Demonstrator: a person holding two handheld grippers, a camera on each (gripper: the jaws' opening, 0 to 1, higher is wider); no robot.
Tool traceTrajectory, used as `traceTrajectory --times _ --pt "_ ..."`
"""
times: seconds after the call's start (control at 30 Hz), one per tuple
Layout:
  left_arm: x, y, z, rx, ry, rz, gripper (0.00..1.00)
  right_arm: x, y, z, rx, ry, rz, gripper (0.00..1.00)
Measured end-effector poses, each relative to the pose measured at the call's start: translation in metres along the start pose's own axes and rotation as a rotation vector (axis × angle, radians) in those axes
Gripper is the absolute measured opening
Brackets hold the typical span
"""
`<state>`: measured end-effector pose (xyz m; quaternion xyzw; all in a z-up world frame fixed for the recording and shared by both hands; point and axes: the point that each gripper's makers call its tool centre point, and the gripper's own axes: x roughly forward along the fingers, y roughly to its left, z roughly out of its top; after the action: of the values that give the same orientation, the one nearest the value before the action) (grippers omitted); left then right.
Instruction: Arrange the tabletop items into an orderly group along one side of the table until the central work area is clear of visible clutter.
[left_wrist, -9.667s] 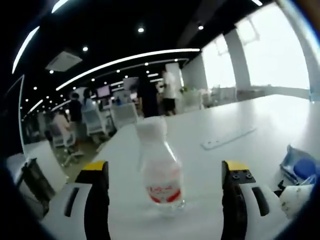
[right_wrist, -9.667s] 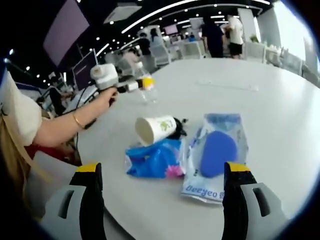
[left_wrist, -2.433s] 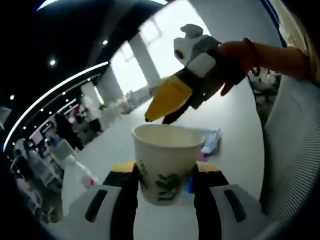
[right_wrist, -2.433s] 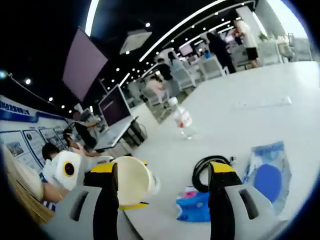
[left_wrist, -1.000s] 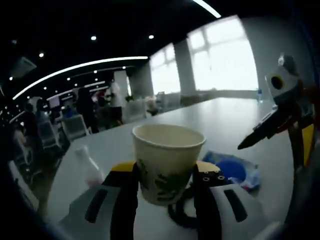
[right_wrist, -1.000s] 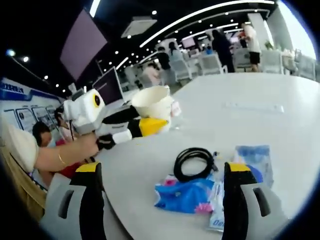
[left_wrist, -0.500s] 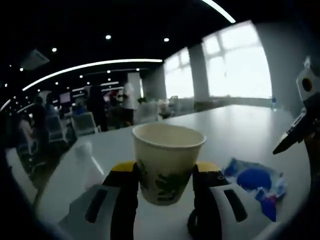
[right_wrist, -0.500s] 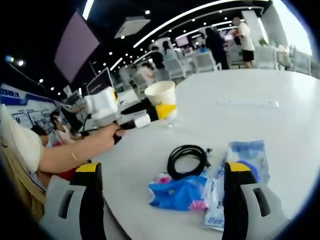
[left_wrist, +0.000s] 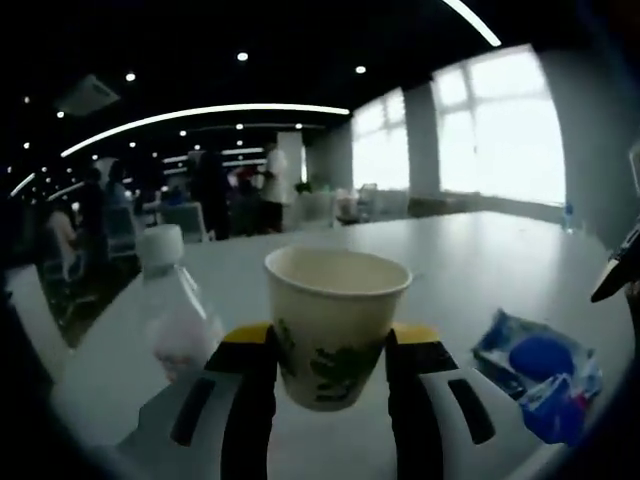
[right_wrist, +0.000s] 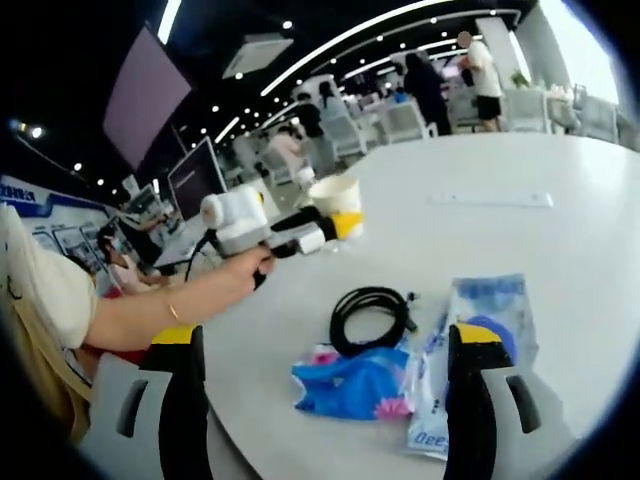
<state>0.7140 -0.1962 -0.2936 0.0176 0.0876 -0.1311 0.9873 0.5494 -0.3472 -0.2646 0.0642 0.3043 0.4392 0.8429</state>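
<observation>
Left gripper (left_wrist: 328, 365): jaws clamp the upright paper cup (left_wrist: 335, 320), held above the table (left_wrist: 450, 250).
Bottle (left_wrist: 175, 310): probably just left of the cup.
Right gripper (right_wrist: 328, 390): jaws spread, nothing held; black cable (right_wrist: 370, 318) ahead.

Left gripper view: a long curved light strip (left_wrist: 200, 115) crosses a dark ceiling, with small spot lamps around it and a ceiling vent (left_wrist: 85, 95) to its left. Tall bright windows (left_wrist: 500, 130) stand beyond the table's far edge, beside a square pillar (left_wrist: 330, 165). Standing people (left_wrist: 270, 190) and office chairs (left_wrist: 190, 220) are seen past that edge, blurred.

Right gripper view: a dark hanging screen (right_wrist: 140, 95), a desk monitor (right_wrist: 195, 175) and wall posters (right_wrist: 40, 195) lie off the table's left edge. A narrow flush strip (right_wrist: 490, 200) is set in the table (right_wrist: 580, 170) top near its far edge.
</observation>
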Motion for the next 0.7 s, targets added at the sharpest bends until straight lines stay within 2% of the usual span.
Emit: traceTrajectory --times 0.13,0.23,0.33,0.43,0.6,0.7 --pt "0.008 0.002 -0.008 0.005 0.009 0.014 0.41 0.000 -0.003 -0.002 0.017 0.003 -0.003 1.00" --pt "0.014 -0.001 -0.012 -0.002 0.006 -0.002 0.41 0.000 -0.004 -0.003 0.017 0.005 -0.007 0.99" --pt "0.020 0.001 -0.018 0.015 0.013 0.024 0.41 0.000 -0.006 -0.006 0.014 0.020 -0.015 0.99" --pt "0.024 0.002 -0.025 -0.023 0.017 0.029 0.41 0.003 -0.009 -0.012 0.017 0.040 -0.016 0.99" --pt "0.029 0.003 -0.034 -0.030 0.025 0.036 0.41 0.003 -0.008 -0.012 0.024 0.043 -0.007 0.99" --pt "0.032 0.003 -0.035 0.031 0.024 0.034 0.41 0.003 -0.009 -0.012 0.026 0.046 -0.011 0.99"
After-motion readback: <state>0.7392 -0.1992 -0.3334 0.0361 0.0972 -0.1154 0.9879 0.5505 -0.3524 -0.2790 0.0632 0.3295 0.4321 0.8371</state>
